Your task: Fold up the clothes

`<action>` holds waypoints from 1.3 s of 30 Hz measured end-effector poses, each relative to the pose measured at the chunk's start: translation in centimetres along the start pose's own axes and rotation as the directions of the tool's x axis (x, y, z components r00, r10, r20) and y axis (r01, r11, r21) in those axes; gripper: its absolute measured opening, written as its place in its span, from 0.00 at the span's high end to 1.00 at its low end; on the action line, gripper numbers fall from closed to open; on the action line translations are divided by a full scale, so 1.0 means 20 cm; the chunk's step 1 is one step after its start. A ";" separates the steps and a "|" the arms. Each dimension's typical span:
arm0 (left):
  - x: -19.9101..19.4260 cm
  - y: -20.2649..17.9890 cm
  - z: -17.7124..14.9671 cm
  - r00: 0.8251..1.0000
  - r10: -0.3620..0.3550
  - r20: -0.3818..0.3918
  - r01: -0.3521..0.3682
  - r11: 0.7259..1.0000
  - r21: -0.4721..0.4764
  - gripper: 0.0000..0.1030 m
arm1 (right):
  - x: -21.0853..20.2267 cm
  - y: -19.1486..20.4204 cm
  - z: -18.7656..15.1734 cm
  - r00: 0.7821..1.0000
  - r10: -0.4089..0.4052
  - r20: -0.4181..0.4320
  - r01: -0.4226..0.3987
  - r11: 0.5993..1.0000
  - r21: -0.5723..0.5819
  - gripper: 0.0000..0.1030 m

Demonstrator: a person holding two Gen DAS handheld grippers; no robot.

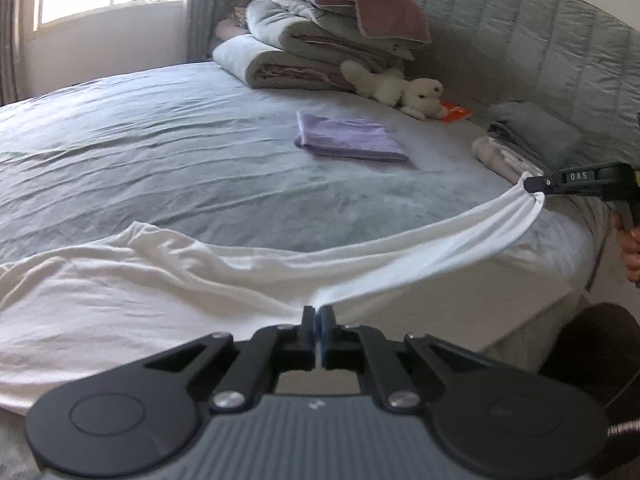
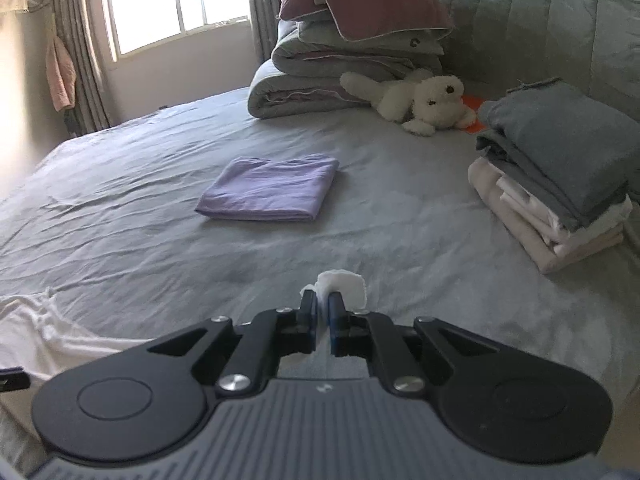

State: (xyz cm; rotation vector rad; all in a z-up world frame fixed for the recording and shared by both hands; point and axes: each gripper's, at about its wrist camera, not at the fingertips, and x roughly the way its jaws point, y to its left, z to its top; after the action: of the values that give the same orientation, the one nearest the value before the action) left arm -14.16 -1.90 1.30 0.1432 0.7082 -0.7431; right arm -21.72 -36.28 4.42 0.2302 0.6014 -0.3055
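Note:
A white garment (image 1: 140,280) lies spread over the near edge of the grey bed (image 1: 160,140). My left gripper (image 1: 319,314) is shut on its near edge. A taut band of the cloth runs up to the right, where my right gripper (image 1: 534,185) pinches the other end above the bed. In the right wrist view the right gripper (image 2: 323,304) is shut on a bunched tuft of the white garment (image 2: 344,284), and more of the cloth sags at the lower left. A folded lilac garment (image 2: 272,190) rests mid-bed.
A stack of folded grey and white clothes (image 2: 560,176) sits at the right by the padded headboard (image 2: 540,20). Folded duvets and a pillow (image 2: 352,40) are piled at the back with a white plush toy (image 2: 420,100). A window (image 2: 176,0) lies beyond. A hand (image 1: 630,248) holds the right gripper.

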 end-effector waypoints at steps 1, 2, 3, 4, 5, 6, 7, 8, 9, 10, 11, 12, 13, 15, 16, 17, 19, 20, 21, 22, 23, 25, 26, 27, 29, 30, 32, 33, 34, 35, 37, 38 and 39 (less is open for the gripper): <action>-0.01 -0.01 -0.01 1.000 -0.007 -0.005 0.007 1.000 0.009 0.98 | -0.03 0.00 -0.01 1.000 0.002 0.001 -0.002 1.000 0.001 0.93; -0.01 -0.01 -0.02 1.000 -0.013 -0.010 0.013 1.000 0.018 0.98 | -0.05 -0.01 -0.03 1.000 0.003 -0.001 -0.003 1.000 -0.002 0.93; -0.01 -0.02 -0.03 1.000 -0.021 -0.020 0.021 0.999 0.025 0.99 | -0.08 -0.01 -0.06 1.000 0.003 -0.003 -0.003 1.000 -0.005 0.93; -0.01 -0.03 -0.04 0.999 -0.026 -0.033 0.027 0.999 0.033 0.99 | -0.08 -0.02 -0.08 1.000 -0.002 -0.017 0.002 1.000 -0.007 0.93; 0.00 -0.03 -0.06 0.998 -0.031 -0.046 0.033 0.999 0.042 0.99 | -0.08 -0.03 -0.11 0.999 -0.010 -0.036 0.009 1.000 -0.009 0.93; 0.01 -0.04 -0.07 0.997 -0.035 -0.064 0.039 0.998 0.054 0.99 | -0.07 -0.04 -0.14 0.998 -0.017 -0.054 0.016 1.000 -0.011 0.93; 0.01 -0.04 -0.09 0.996 -0.039 -0.082 0.045 0.997 0.067 0.99 | -0.07 -0.05 -0.17 0.997 -0.024 -0.073 0.024 1.000 -0.014 0.93; 0.02 -0.05 -0.10 0.994 -0.040 -0.099 0.048 0.996 0.080 0.99 | -0.07 -0.06 -0.19 0.995 -0.032 -0.091 0.031 0.999 -0.016 0.93; 0.03 -0.06 -0.11 0.993 -0.041 -0.115 0.052 0.994 0.092 0.99 | -0.06 -0.07 -0.22 0.993 -0.039 -0.110 0.038 0.999 -0.019 0.93; 0.04 -0.06 -0.12 0.991 -0.041 -0.126 0.053 0.994 0.100 0.99 | -0.06 -0.08 -0.25 0.991 -0.047 -0.128 0.045 0.999 -0.021 0.93; 0.04 -0.06 -0.13 0.990 -0.041 -0.136 0.055 0.993 0.103 0.99 | -0.05 -0.09 -0.28 0.988 -0.054 -0.146 0.051 0.998 -0.024 0.93; 0.05 -0.05 -0.14 0.989 -0.044 -0.142 0.059 0.993 0.102 0.99 | -0.05 -0.10 -0.31 0.984 -0.062 -0.164 0.058 0.998 -0.027 0.93; 0.05 -0.05 -0.14 0.988 -0.048 -0.147 0.064 0.993 0.101 0.99 | -0.04 -0.11 -0.33 0.981 -0.069 -0.182 0.065 0.997 -0.030 0.93; 0.05 -0.03 -0.14 0.984 -0.074 -0.165 0.090 0.992 0.091 0.98 | -0.05 -0.14 -0.35 0.978 -0.078 -0.196 0.077 0.997 -0.015 0.93; 0.04 -0.02 -0.14 0.981 -0.089 -0.170 0.104 0.991 0.083 0.93 | -0.05 -0.16 -0.35 0.978 -0.080 -0.194 0.079 0.997 -0.009 0.92; 0.04 -0.02 -0.13 0.979 -0.103 -0.176 0.118 0.990 0.075 0.88 | -0.06 -0.17 -0.35 0.978 -0.081 -0.193 0.082 0.997 -0.002 0.92; 0.02 0.00 -0.12 0.977 -0.124 -0.175 0.135 0.989 0.053 0.59 | -0.08 -0.20 -0.35 0.978 -0.084 -0.190 0.087 0.996 0.010 0.85; 0.01 0.01 -0.11 0.979 -0.123 -0.164 0.131 0.991 0.040 0.55 | -0.08 -0.21 -0.34 0.980 -0.077 -0.185 0.081 0.997 0.016 0.85; 0.01 0.02 -0.10 0.981 -0.120 -0.154 0.126 0.992 0.029 0.54 | -0.08 -0.21 -0.32 0.981 -0.068 -0.180 0.073 0.997 0.021 0.85; 0.00 0.04 -0.09 0.983 -0.114 -0.145 0.117 0.993 0.014 0.54 | -0.08 -0.22 -0.31 0.983 -0.058 -0.174 0.064 0.998 0.027 0.84; -0.01 0.07 -0.08 0.985 -0.108 -0.135 0.109 0.994 0.000 0.54 | -0.07 -0.22 -0.30 0.984 -0.047 -0.172 0.054 0.998 0.033 0.84; -0.01 0.11 -0.05 0.990 -0.088 -0.113 0.086 0.996 -0.024 0.50 | -0.05 -0.21 -0.28 0.985 -0.023 -0.170 0.032 0.998 0.046 0.81; -0.01 0.14 -0.04 0.993 -0.068 -0.102 0.064 0.997 -0.034 0.50 | -0.04 -0.19 -0.27 0.986 -0.008 -0.169 0.015 0.999 0.043 0.79; -0.01 0.17 -0.02 0.995 -0.047 -0.094 0.043 0.998 -0.041 0.50 | -0.03 -0.16 -0.26 0.986 0.009 -0.169 -0.002 0.999 0.037 0.76; 0.01 0.23 0.02 0.997 0.001 -0.080 -0.005 0.998 -0.056 0.49 | -0.01 -0.11 -0.24 0.985 0.042 -0.169 -0.038 0.999 0.025 0.73; 0.02 0.27 0.04 0.997 0.027 -0.073 -0.032 0.997 -0.063 0.48 | 0.00 -0.09 -0.24 0.984 0.058 -0.170 -0.056 0.998 0.018 0.73; 0.04 0.34 0.08 0.994 0.099 -0.054 -0.103 0.992 -0.067 0.45 | 0.02 -0.03 -0.22 0.980 0.099 -0.174 -0.101 0.995 -0.002 0.73; 0.05 0.37 0.10 0.990 0.130 -0.047 -0.133 0.989 -0.065 0.44 | 0.04 0.02 -0.21 0.974 0.138 -0.181 -0.144 0.989 -0.022 0.73; 0.07 0.40 0.12 0.987 0.159 -0.040 -0.161 0.985 -0.064 0.44 | 0.06 0.06 -0.20 0.966 0.175 -0.188 -0.185 0.982 -0.042 0.73; 0.09 0.43 0.15 0.983 0.181 -0.032 -0.183 0.981 -0.067 0.44 | 0.09 0.11 -0.18 0.956 0.215 -0.198 -0.231 0.971 -0.063 0.73; 0.12 0.49 0.19 0.976 0.216 -0.016 -0.217 0.973 -0.078 0.43 | 0.15 0.20 -0.15 0.930 0.292 -0.221 -0.321 0.941 -0.104 0.73; 0.14 0.52 0.20 0.973 0.229 -0.007 -0.229 0.970 -0.086 0.43 | 0.18 0.25 -0.14 0.917 0.325 -0.233 -0.359 0.925 -0.123 0.73; 0.17 0.55 0.21 0.971 0.237 -0.003 -0.236 0.967 -0.090 0.43 | 0.22 0.31 -0.12 0.902 0.355 -0.244 -0.396 0.908 -0.141 0.73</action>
State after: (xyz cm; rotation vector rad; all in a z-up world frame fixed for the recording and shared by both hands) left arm -2.86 2.80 1.06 0.1403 0.7014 -0.4821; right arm -17.38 -30.84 0.68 0.1942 0.7778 0.1558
